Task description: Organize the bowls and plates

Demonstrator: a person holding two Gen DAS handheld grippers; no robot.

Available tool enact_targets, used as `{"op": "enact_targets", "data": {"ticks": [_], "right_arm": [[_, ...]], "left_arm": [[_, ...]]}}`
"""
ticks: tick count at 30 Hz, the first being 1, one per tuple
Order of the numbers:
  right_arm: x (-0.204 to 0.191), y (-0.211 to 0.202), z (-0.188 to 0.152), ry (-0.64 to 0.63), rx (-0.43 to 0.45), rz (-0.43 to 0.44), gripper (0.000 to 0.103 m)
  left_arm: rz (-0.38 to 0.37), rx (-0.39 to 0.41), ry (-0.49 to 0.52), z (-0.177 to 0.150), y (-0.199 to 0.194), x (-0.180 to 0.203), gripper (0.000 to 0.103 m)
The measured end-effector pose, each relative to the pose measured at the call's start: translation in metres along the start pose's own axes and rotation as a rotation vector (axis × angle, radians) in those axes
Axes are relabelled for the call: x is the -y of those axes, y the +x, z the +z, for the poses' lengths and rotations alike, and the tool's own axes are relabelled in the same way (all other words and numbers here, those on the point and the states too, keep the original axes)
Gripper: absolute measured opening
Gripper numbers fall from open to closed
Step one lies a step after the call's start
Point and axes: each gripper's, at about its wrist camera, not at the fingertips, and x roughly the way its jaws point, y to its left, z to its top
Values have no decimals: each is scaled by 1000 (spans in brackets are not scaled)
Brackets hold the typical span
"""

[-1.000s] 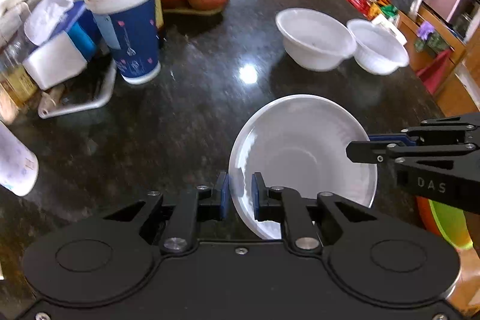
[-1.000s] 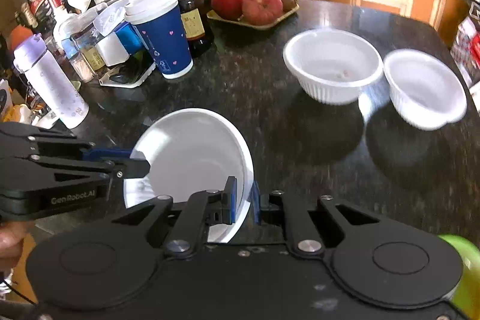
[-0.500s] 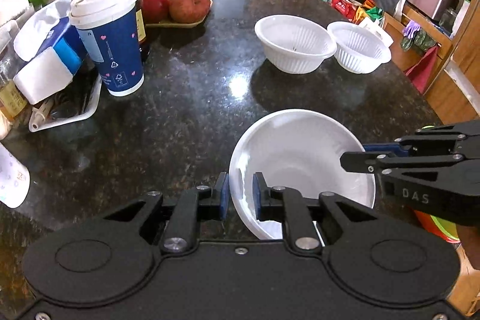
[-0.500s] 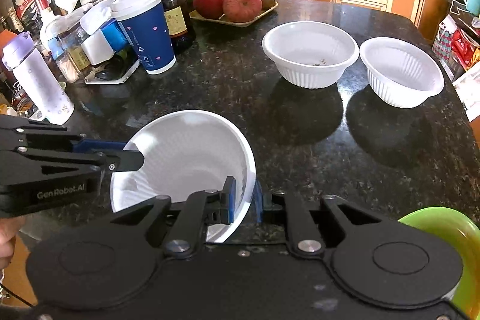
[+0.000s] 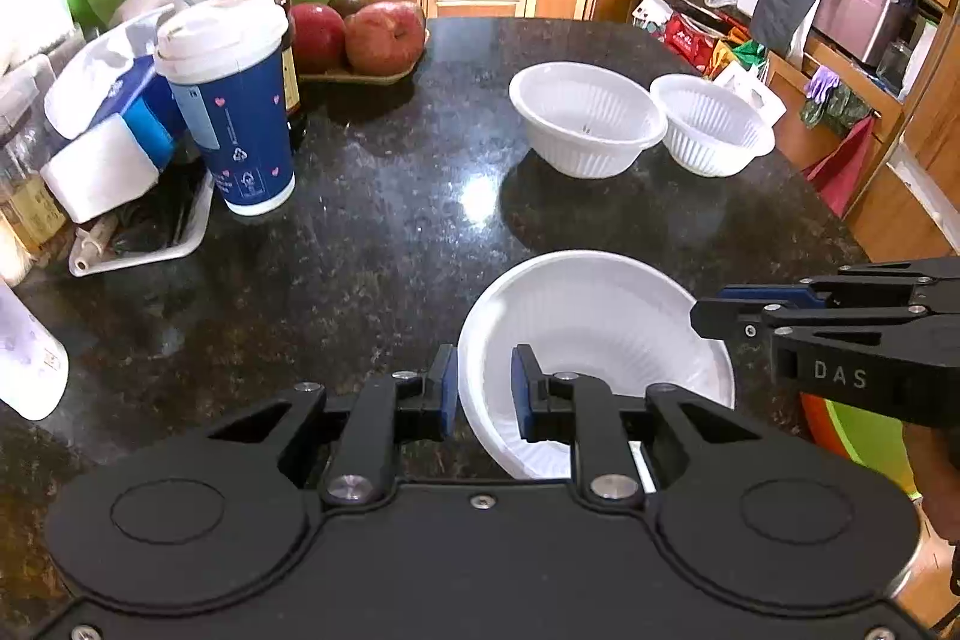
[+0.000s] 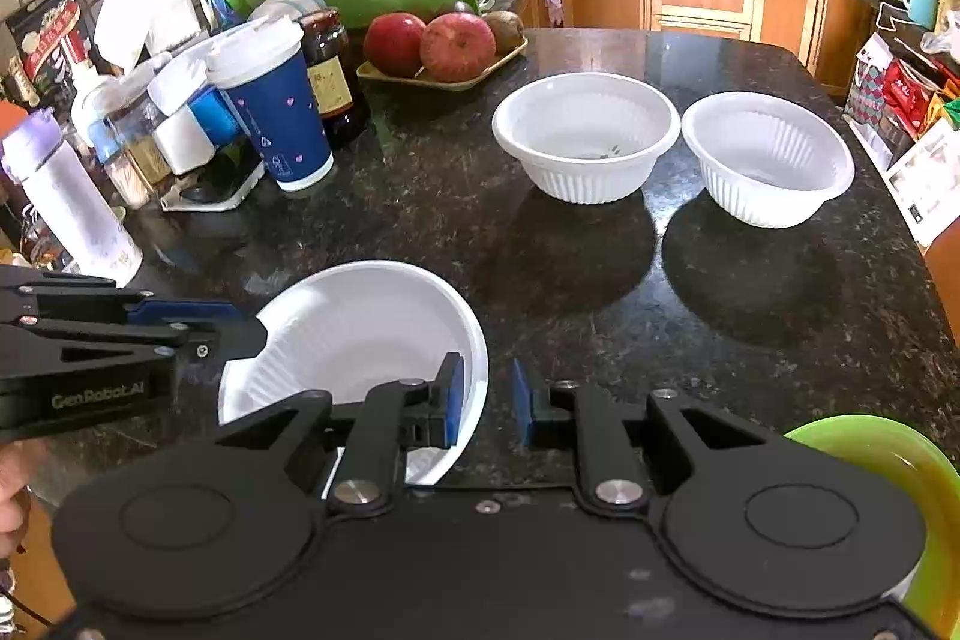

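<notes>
The white bowl (image 5: 600, 334) sits on the near edge of the dark counter (image 5: 390, 232), tipped, its mouth facing up and toward the cameras. The left gripper (image 5: 483, 388) straddles its left rim, the right gripper (image 6: 487, 403) its right rim — both sets of jaws are opening, pads clear of the rim. Two ribbed bowls (image 6: 585, 135) stand far right.

Near bowl (image 6: 360, 334) sits on the counter (image 6: 540, 268); two bowls (image 6: 585, 135) (image 6: 768, 156) side by side behind it.
</notes>
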Motion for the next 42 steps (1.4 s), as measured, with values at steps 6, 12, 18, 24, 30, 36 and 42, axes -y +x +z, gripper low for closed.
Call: {"op": "enact_targets", "data": {"ticks": [6,12,18,24,30,36,42], "right_arm": [[7,-15,4,5,40,-6,20],[25,-33,19,29,88,-21,20],[60,-44,40,80,122,-93,20],[101,-40,56,149,104,-142,22],[112,-22,71,171,80,-99,22],[100,6,93,176,48,-52,21],[92,39,111,224,-10,-47,20]], "left_arm": [[14,42,14,10,-12,3,29],[27,108,34,31,-21,7,29],[30,150,62,56,-20,20,29],[2,118,97,83,0,38,29],[-2,30,73,111,32,42,29],[39,-1,100,131,56,38,29],[63,-26,145,145,79,31,27]]}}
